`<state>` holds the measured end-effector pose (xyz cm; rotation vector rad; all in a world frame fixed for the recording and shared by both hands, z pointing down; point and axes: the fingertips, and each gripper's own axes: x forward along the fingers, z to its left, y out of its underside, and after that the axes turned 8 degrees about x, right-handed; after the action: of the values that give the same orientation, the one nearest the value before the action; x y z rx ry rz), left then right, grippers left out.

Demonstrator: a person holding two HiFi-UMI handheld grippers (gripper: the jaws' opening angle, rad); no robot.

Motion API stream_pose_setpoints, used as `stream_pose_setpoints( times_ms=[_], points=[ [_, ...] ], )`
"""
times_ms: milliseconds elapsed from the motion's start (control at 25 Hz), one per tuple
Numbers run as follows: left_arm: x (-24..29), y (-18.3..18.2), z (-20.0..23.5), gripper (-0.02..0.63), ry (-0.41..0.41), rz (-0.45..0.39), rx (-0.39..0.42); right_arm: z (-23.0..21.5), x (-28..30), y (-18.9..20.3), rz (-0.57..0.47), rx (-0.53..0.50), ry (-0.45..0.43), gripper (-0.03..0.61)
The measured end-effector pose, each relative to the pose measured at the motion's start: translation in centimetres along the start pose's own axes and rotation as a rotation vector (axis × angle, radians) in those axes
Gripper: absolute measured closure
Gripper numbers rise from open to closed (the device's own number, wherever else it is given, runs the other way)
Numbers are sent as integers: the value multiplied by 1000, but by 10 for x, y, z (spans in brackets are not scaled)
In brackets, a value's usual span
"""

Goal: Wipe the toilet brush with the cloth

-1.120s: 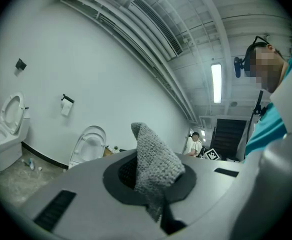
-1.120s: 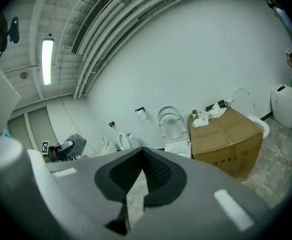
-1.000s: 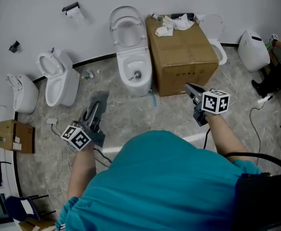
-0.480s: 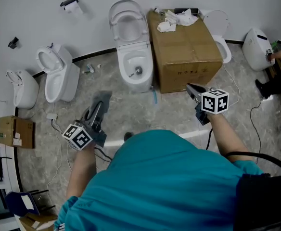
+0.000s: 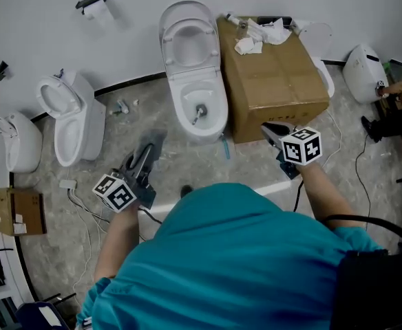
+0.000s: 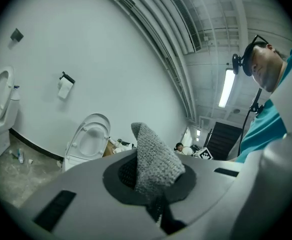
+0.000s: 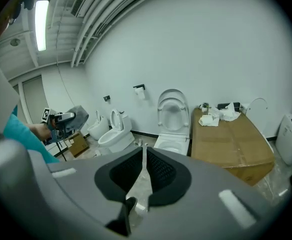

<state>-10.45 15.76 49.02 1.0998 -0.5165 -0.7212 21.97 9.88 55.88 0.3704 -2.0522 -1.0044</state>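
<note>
My left gripper [image 5: 144, 155] is shut on a grey knitted cloth [image 5: 153, 141], which stands up between its pads in the left gripper view [image 6: 153, 161]. My right gripper [image 5: 268, 129] is shut with nothing in it; its pads [image 7: 158, 171] meet in the right gripper view. Both hover over the floor in front of the middle white toilet [image 5: 195, 81], lid up. A small handled object [image 5: 199, 111] lies in its bowl; I cannot tell whether it is the brush. A light-blue stick [image 5: 226, 148] lies on the floor by the toilet's base.
A large cardboard box [image 5: 277, 74] with crumpled white paper [image 5: 263, 31] on top stands right of the toilet. Two more toilets [image 5: 70, 115] [image 5: 15, 139] stand at the left. Cables [image 5: 84, 205] trail on the floor. A person [image 5: 400, 95] is at the right edge.
Both grippers and the head have moved towards the middle toilet and the box, which now sit closer and further right in view. The cloth stays held in the left gripper.
</note>
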Motion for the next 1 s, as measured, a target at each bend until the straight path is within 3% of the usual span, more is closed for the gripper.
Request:
stream_pose_setpoints(
  times_ms=[320, 640, 1000],
  points=[
    [44, -54, 132, 601, 100, 80, 7, 11, 104, -72, -20, 28, 74, 578],
    [97, -54, 186, 601, 144, 126, -25, -13, 170, -106, 17, 28, 64, 578],
    [190, -22, 231, 601, 23, 176, -60, -110, 275, -110, 219, -90, -81, 555]
  ],
)
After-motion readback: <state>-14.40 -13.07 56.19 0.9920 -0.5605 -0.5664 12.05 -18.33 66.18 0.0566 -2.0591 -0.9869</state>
